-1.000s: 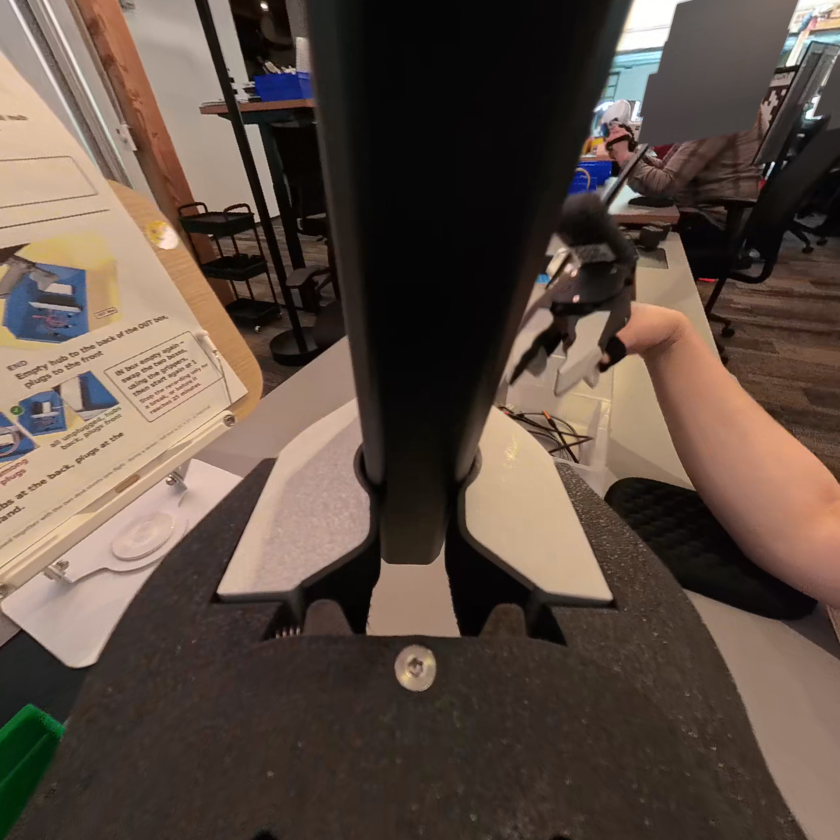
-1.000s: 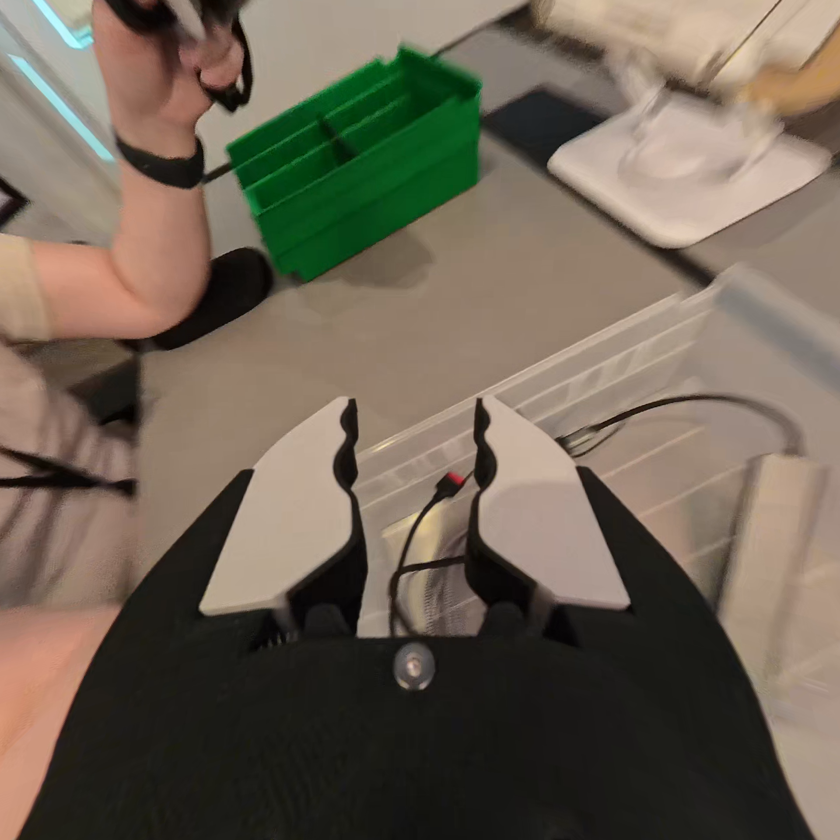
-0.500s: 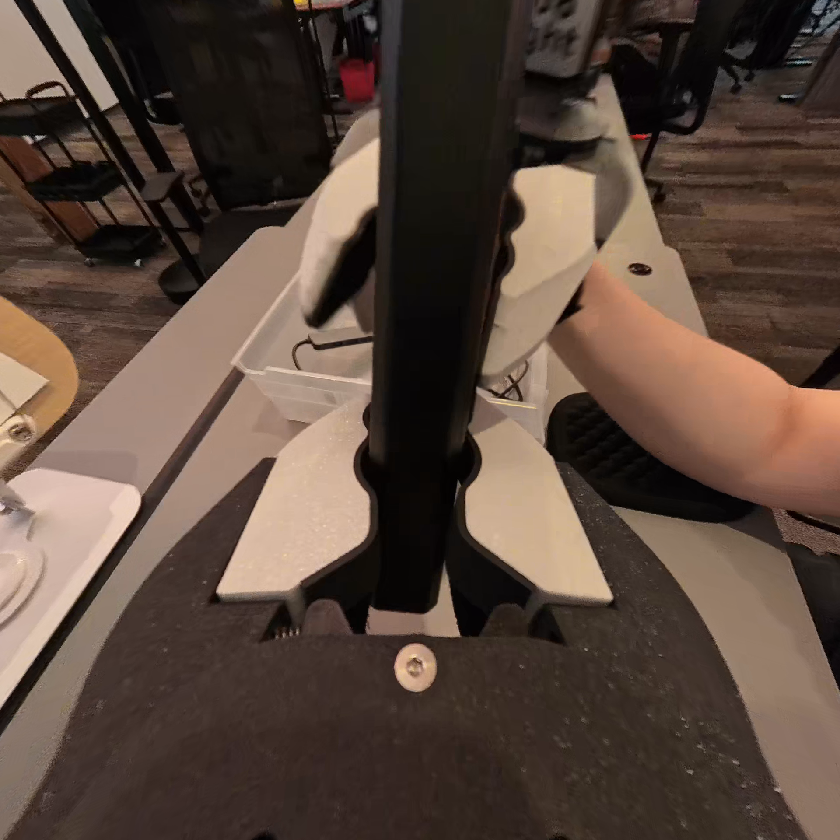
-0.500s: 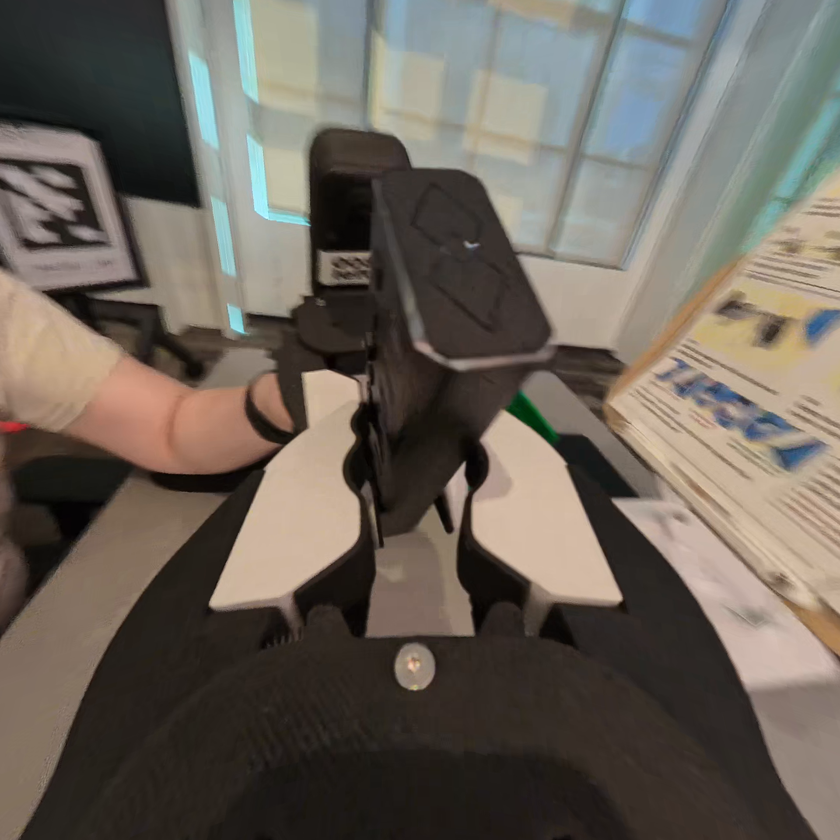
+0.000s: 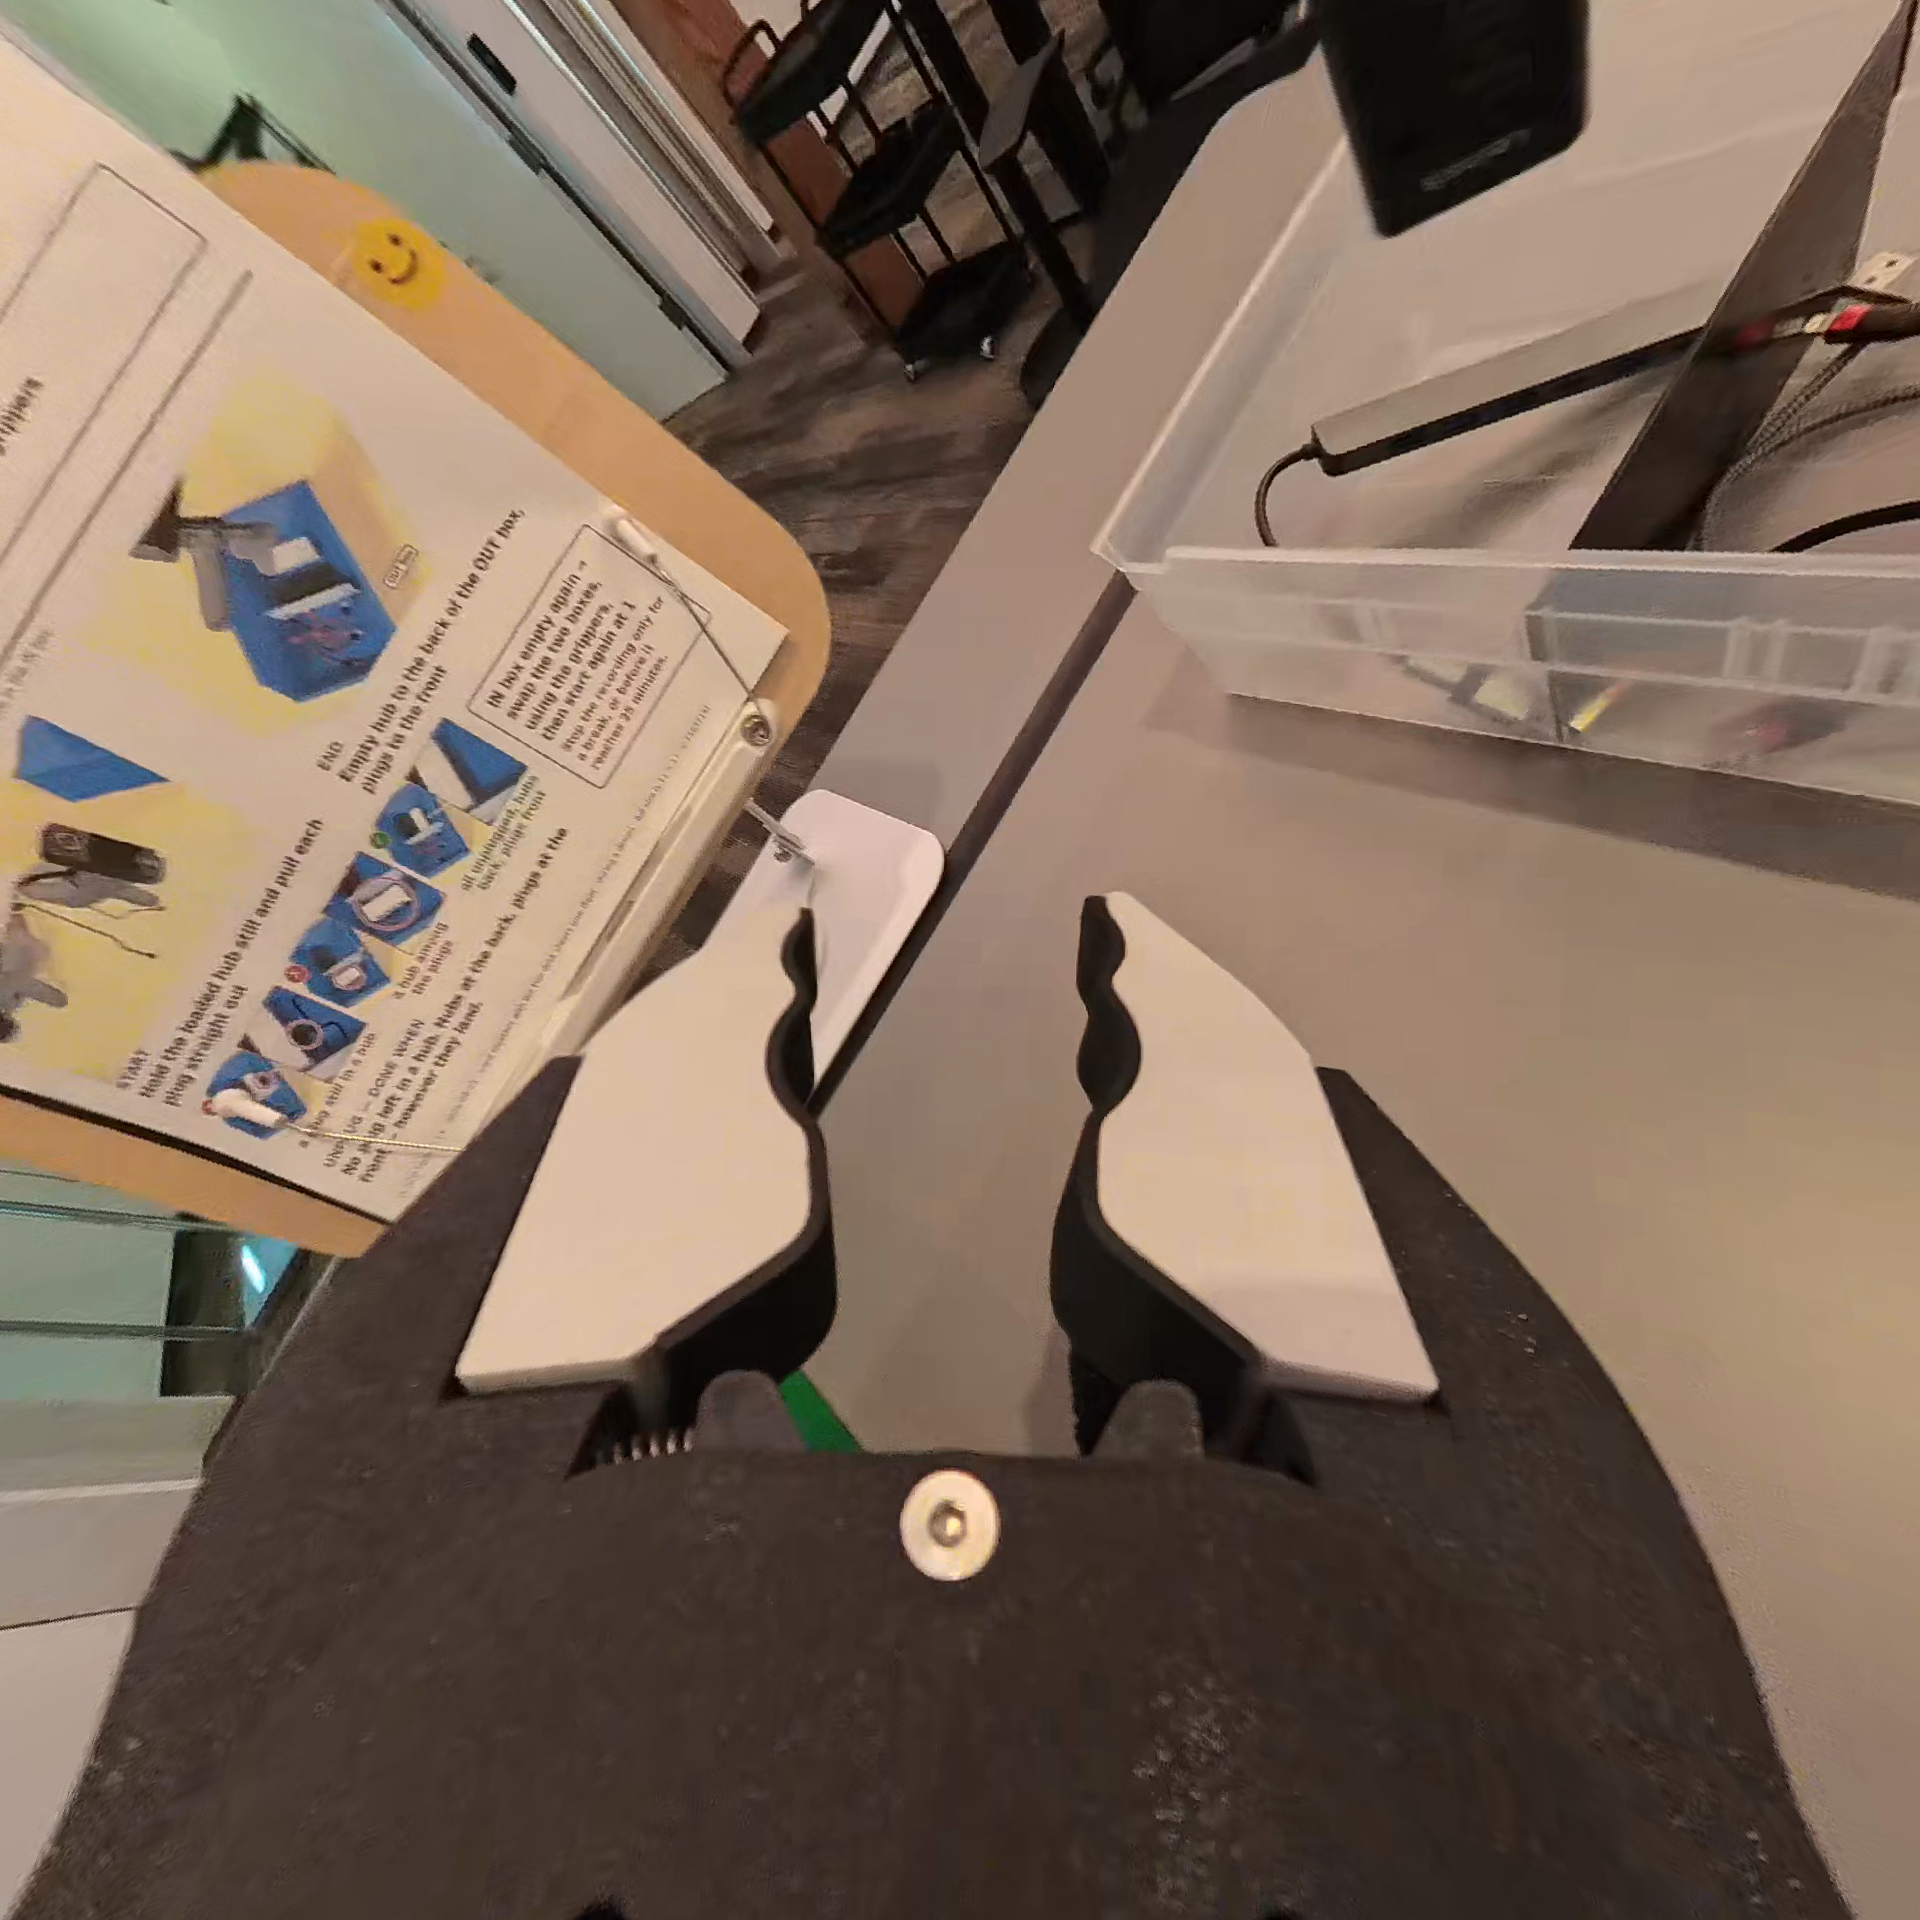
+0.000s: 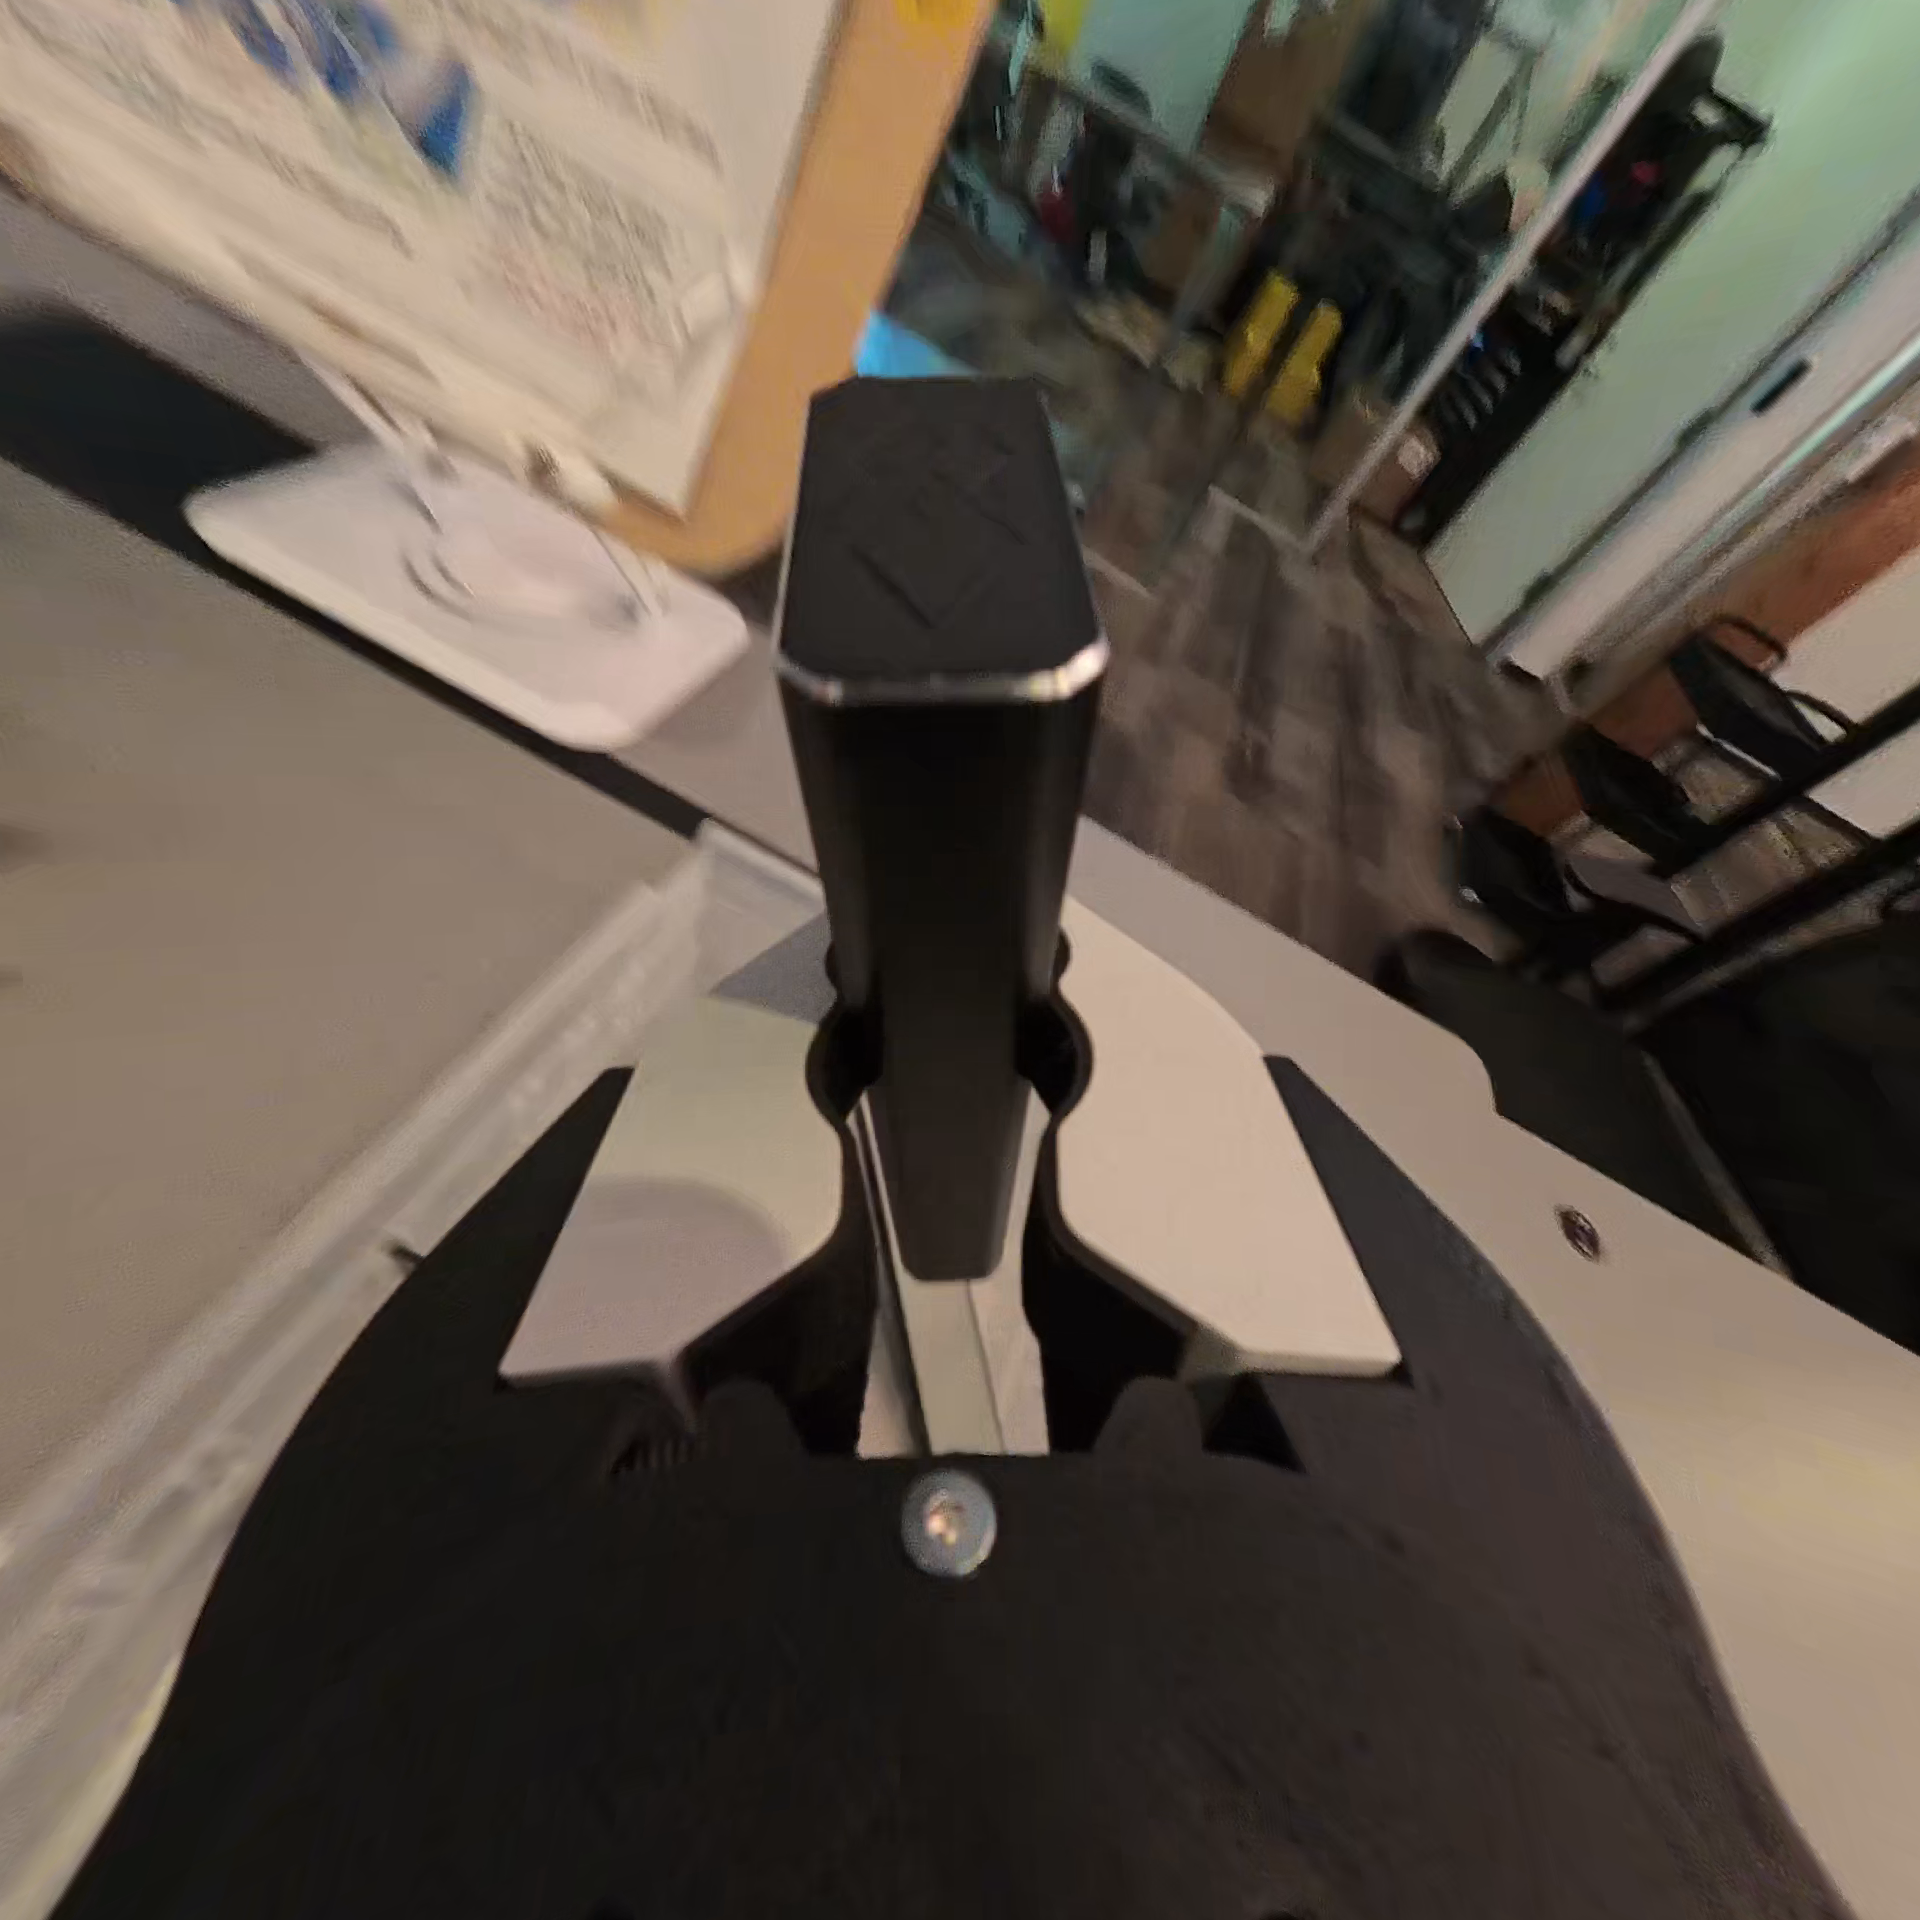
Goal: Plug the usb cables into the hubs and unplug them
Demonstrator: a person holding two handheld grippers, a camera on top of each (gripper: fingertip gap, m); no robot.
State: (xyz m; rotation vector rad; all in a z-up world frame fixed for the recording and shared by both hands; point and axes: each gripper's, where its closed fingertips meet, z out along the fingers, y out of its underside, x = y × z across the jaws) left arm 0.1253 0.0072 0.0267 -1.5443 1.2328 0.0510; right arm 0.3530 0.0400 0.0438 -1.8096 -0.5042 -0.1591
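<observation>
Right now the risk sits with the right gripper (image 6: pixel 951 1029): it is clamped on the black hub (image 6: pixel 940 831) low on the body, so most of the slab stands proud of the fingertips, and the right wrist view is smeared with motion. Judgement: a quick swing could lever the hub round in the scalloped pads, or let it slide out, since the faces under the pads look smooth. Second worry, also a guess: the hub hangs over the clear bin (image 5: pixel 1351 613), and a careless lowering could clip the bin's rim or drop it onto the cables (image 5: pixel 1766 436) tangled inside. The slim grey hub (image 5: pixel 1507 400) lies in that bin with a red-tipped plug (image 5: pixel 1844 324) at its far end; whether the plug is seated I cannot tell. A dark flat blade crosses the bin in the left wrist view; what it belongs to is unclear. Pose: the left gripper (image 5: pixel 940 925) hovers above the bare worktop (image 5: pixel 1455 1039), jaws spread and holding nothing, pointed toward the instruction board (image 5: pixel 343 675) on its white stand base (image 5: pixel 883 873), well short of the bin. The right gripper is tipped up, aimed past the board into the room. A green sliver (image 5: pixel 816 1418) shows between the left fingers.
</observation>
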